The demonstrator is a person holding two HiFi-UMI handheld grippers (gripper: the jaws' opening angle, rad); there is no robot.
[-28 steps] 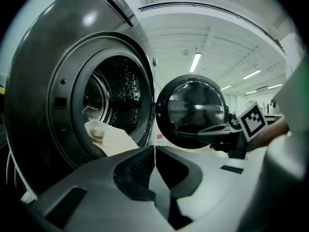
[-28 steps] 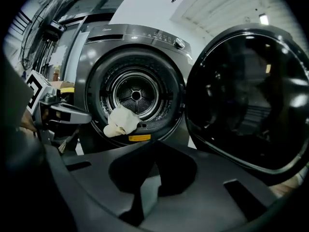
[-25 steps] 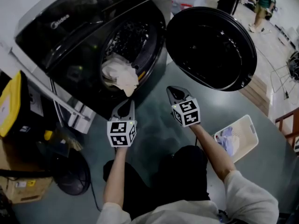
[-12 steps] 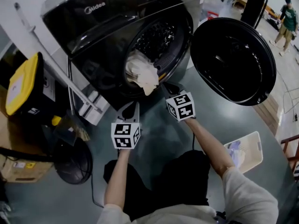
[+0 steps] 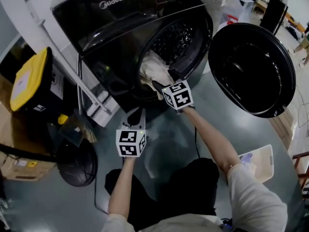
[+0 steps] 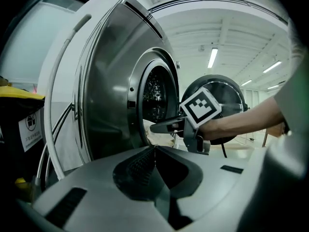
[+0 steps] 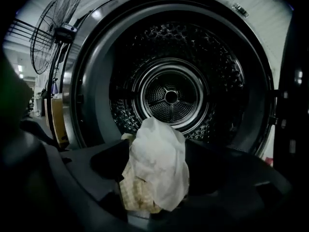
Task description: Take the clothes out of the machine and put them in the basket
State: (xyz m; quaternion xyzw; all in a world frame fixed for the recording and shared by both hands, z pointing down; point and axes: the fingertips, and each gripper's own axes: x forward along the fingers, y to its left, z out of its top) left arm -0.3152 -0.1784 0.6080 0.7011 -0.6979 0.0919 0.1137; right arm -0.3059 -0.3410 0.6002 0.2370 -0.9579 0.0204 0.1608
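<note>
Since the earlier frame the right gripper (image 5: 157,85) has travelled forward from above the floor to the mouth of the machine (image 5: 120,42), while the left gripper (image 5: 137,114) has edged only a little nearer to it.

At the door opening lie the clothes (image 7: 157,168): a white cloth draped over a cream checked piece, heaped on the lower lip and hanging slightly out toward the near side. Behind them the perforated drum (image 7: 169,95) stands dark. The right gripper points into the opening with its jaws parting, one on either side of the heap. The white cloth sits between them, but the pads do not squeeze it. The person's right arm is stretched out long behind it.

The left gripper hangs back, nearer the person and left of the right one, in front of the machine's lower panel. Its jaws are clenched together with nothing between them.

The round door (image 5: 251,69) is swung wide open to the right. The basket (image 5: 260,161), white, sits on the grey floor (image 5: 169,139) at the near right, well apart from the machine, with a pale item in it. Left of the machine stand a yellow-lidded bin (image 5: 31,79) and a cardboard box (image 5: 19,170). A dark fan (image 5: 76,168) lies low on the floor beside them.
</note>
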